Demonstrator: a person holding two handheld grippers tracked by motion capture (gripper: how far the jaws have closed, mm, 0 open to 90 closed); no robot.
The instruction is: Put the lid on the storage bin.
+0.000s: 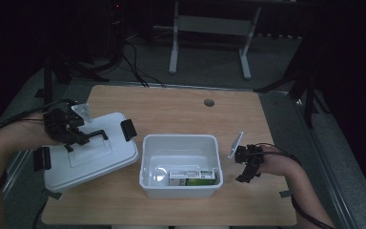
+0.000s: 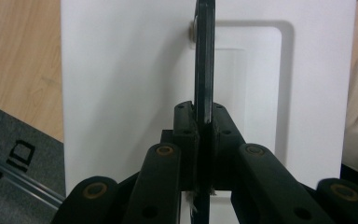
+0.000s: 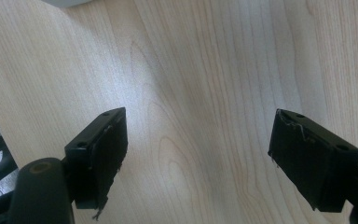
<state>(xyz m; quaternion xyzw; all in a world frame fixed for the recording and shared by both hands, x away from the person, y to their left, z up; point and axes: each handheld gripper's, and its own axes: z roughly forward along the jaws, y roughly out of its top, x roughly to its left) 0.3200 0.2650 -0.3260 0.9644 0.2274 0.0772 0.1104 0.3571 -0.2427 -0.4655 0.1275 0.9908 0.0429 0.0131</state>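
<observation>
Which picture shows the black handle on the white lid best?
The left gripper view: the left gripper is clamped on the handle, edge-on and close. The high view shows it small above the lid. The right gripper view looks at the table.

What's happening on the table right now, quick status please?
Left gripper shut on the lid's black handle, white lid tilted beside the open white bin. Right gripper open over bare table. Nothing in the way.

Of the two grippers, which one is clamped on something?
The left gripper: its jaws are shut on the black handle of the white lid. The right gripper stands open over bare wooden table.
</observation>
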